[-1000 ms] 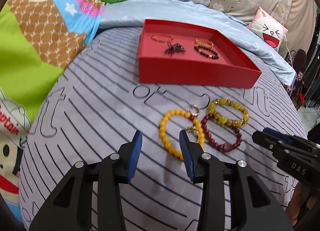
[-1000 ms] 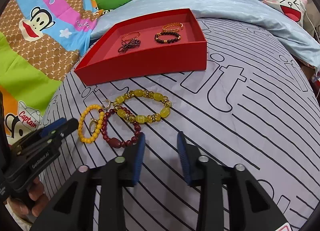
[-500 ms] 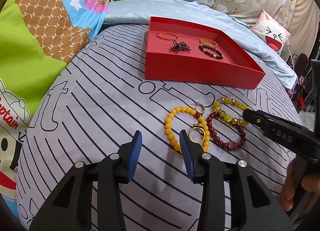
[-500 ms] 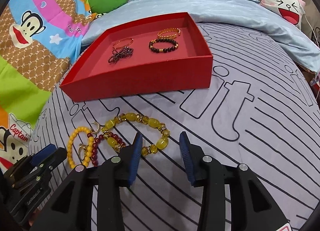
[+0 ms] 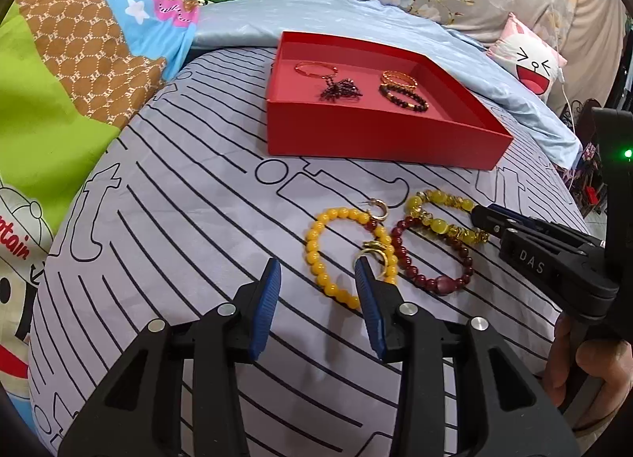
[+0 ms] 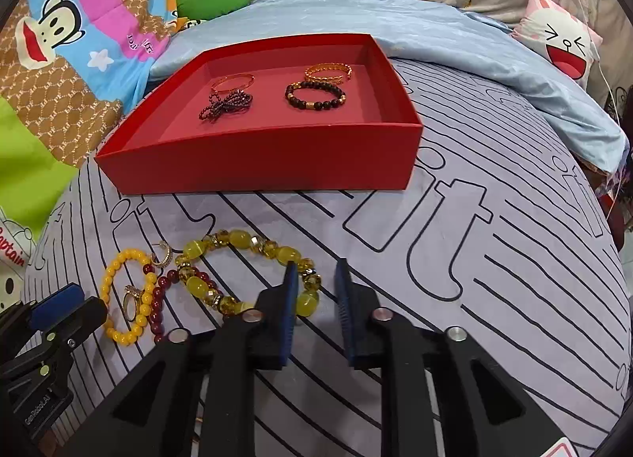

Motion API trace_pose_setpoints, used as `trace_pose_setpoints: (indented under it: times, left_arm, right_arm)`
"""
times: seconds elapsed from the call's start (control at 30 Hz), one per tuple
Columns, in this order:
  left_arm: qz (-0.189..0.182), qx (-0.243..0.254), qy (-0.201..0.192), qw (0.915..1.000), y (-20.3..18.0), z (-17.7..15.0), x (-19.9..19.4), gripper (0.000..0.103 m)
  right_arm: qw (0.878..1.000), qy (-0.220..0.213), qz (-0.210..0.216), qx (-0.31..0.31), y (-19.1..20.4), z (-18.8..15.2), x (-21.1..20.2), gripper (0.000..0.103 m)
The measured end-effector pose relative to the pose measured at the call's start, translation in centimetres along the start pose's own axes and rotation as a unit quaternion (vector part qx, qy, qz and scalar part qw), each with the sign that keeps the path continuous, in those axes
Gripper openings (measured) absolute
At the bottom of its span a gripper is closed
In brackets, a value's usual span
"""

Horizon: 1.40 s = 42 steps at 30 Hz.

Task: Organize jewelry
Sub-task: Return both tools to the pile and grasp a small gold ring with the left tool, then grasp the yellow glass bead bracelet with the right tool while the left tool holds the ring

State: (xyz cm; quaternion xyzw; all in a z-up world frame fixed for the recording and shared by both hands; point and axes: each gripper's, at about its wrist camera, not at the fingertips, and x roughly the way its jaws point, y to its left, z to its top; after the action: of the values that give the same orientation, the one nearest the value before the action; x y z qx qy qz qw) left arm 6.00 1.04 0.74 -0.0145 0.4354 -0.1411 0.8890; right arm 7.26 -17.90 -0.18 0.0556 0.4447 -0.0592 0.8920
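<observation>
The right gripper (image 6: pixel 316 291) has its jaws spread around the near edge of the yellow bracelet (image 6: pixel 253 271) on the bedsheet (image 6: pixel 455 259) – the pick-up step. Next it must close, then lift into the red box (image 6: pixel 277 164); the left gripper (image 5: pixel 316 295) waits, jaws spread

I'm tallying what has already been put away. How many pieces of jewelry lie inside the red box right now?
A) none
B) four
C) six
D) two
B: inside the red box lie a thin gold bangle, a dark knotted bead strand, a gold chain bracelet and a dark bead bracelet; the other bracelets rest on the striped bedsheet.
</observation>
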Motion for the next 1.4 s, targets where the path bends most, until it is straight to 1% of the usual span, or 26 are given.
trace_pose_setpoints:
  times: [0.1,0.3,0.5,0.6,0.77,0.83,1.03,1.4]
  left_arm:
    - [-0.006,0.005,-0.002,1.0000,-0.4,0.1,-0.1,0.037]
    - [-0.018,0.018,-0.001,0.9997,-1.5,0.1,0.1,0.037]
    - [-0.025,0.027,-0.002,0.9993,-2.4,0.2,0.5,0.036]
    - [-0.031,0.024,0.001,0.9992,-2.5,0.5,1.0,0.036]
    - [-0.040,0.017,0.006,0.9990,-2.5,0.7,1.8,0.032]
    - [-0.042,0.015,0.009,0.9990,-2.5,0.7,2.1,0.027]
    - [-0.044,0.015,0.006,0.9989,-2.5,0.7,2.3,0.020]
    - [-0.044,0.008,0.004,0.9990,-2.2,0.5,2.0,0.019]
  right_arm:
    - [1.000,-0.003,0.002,0.014,-1.0,-0.6,-0.5,0.008]
    - [1.000,-0.013,0.001,0.022,-1.8,-1.9,-1.4,0.008]
    - [1.000,-0.017,0.001,0.022,-1.7,-2.0,-1.5,0.009]
    - [1.000,-0.017,0.003,0.024,-1.7,-2.0,-1.5,0.009]
    - [1.000,-0.017,0.004,0.025,-1.8,-2.1,-1.5,0.009]
    - [1.000,-0.017,0.004,0.025,-1.8,-2.1,-1.5,0.009]
    - [1.000,-0.018,0.003,0.025,-1.8,-2.1,-1.5,0.009]
    - [0.999,-0.018,0.007,0.030,-1.9,-2.1,-1.5,0.009]
